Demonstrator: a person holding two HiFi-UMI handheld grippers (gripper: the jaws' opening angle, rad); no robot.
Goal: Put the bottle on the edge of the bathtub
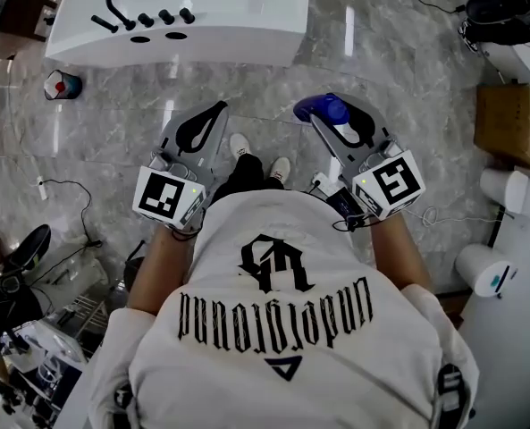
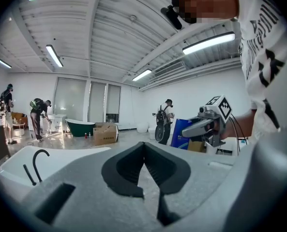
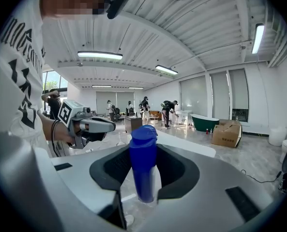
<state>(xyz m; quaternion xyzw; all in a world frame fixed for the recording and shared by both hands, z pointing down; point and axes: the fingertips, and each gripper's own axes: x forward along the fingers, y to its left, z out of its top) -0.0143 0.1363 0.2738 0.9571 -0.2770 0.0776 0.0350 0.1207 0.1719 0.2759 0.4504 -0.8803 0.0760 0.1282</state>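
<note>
White shirt [image 1: 282, 329] lay nearest. Right gripper [image 1: 340, 125] clasped blue bottle [image 3: 143, 163]; left gripper [image 1: 202, 123] pinched together, empty. Bottle well apart from bathtub [image 1: 247, 25]: pickup done, placement judged outstanding.

Black gothic lettering across the white cotton T-shirt [image 1: 354, 365], upside down in the head view and too ornate to spell out, beneath a black emblem; square code patterns on the left white cube [image 1: 164, 196] and right white cube [image 1: 396, 183]; nothing legible on the blue plastic bottle [image 3: 143, 163].
</note>
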